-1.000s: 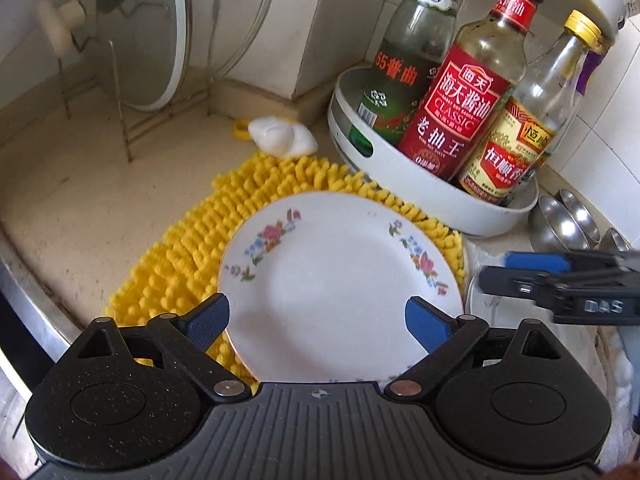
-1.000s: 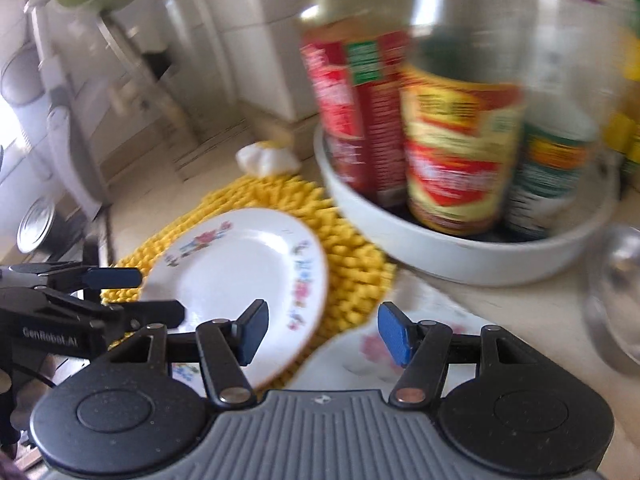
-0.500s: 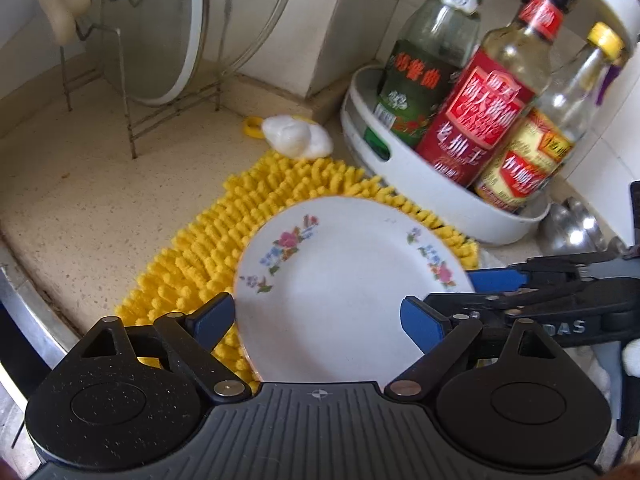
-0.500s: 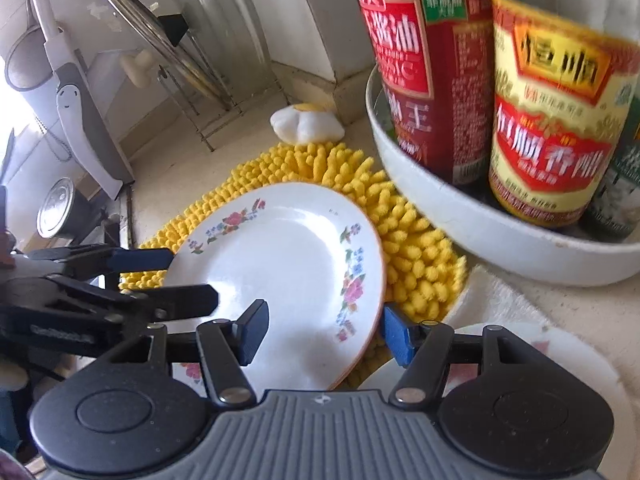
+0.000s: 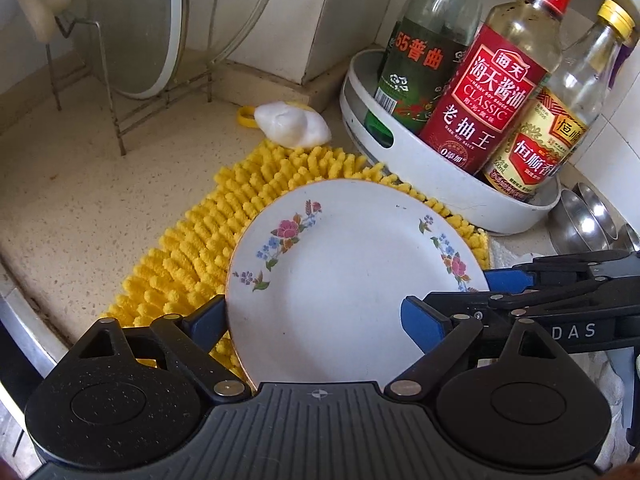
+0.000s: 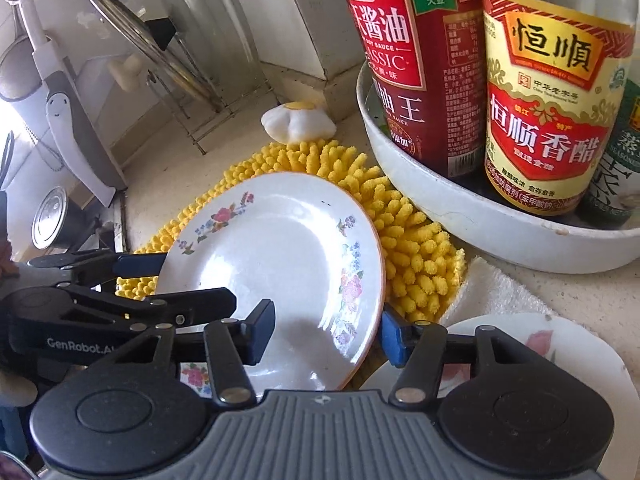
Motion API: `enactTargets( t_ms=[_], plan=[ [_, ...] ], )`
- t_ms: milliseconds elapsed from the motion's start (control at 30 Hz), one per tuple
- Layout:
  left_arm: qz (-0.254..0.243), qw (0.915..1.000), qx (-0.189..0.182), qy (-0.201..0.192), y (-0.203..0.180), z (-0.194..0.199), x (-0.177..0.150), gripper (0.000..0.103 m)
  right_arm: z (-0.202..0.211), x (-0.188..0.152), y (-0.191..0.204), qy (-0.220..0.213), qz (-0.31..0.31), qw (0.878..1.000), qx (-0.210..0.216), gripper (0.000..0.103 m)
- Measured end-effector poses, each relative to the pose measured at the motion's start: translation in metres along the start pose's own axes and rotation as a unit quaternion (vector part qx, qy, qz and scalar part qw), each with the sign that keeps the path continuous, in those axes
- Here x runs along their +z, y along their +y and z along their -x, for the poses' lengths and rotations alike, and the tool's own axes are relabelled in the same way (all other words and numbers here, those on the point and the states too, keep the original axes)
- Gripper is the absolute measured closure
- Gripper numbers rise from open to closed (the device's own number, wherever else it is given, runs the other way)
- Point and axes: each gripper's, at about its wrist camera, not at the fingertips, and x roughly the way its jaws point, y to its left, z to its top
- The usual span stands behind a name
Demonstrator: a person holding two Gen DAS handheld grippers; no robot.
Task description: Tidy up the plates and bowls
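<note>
- Floral plate (image 5: 352, 280) sits tilted on the yellow chenille mat (image 5: 224, 232); its right rim is raised off the mat in the right wrist view (image 6: 280, 256); white face, pink and blue flower sprays at the rim
- Left gripper (image 5: 314, 318) spread wide; one blue pad sits under or behind the plate's near-left rim, the other over its right part; whether either pad touches the plate, cannot tell; nothing clamped
- Right gripper (image 6: 328, 330) also parted wide; its fingers straddle the plate's near-right rim, left pad over the white face, right pad just outside the rim; no clamp visible; contact cannot be told
- In the left wrist view the right gripper comes in from the right, its blue fingertips (image 5: 508, 280) at the plate's right rim
- Second plate (image 6: 560, 344) with a pink flower lies near right, partly on a white cloth (image 6: 492, 288); well below the right gripper's body
- White round tray (image 5: 440, 168) far right, just beside the mat; holds a green-label bottle (image 5: 424, 60), a red-label soy sauce bottle (image 5: 484, 108) and a vinegar bottle (image 5: 548, 140), all upright
- Steel bowls (image 5: 584, 220) right of the tray, nested
- Egg-shaped white and yellow object (image 5: 292, 124) on the counter at the mat's far edge
- Wire rack (image 5: 116, 92) far left, with glass lids standing on edge
</note>
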Motion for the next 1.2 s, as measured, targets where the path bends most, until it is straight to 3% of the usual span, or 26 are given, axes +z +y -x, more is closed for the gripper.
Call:
enactTargets(
  t_ms=[600,933,1200],
  plan=[
    [-0.014,0.9993,-0.007,-0.033,-0.008,0.025,0.012,0.008,0.028,-0.005,-0.003,-0.026,-0.054,0.998,0.007,0.034],
    [-0.033,0.9983,0.01,-0.047,-0.033,0.04,0.011,0.008,0.054,-0.013,-0.017,-0.046,-0.07,0.996,0.028,0.034],
    [-0.043,0.9982,0.002,-0.04,-0.055,0.042,0.005,0.008,0.071,-0.028,-0.028,-0.054,-0.097,0.993,0.027,0.034]
  ],
)
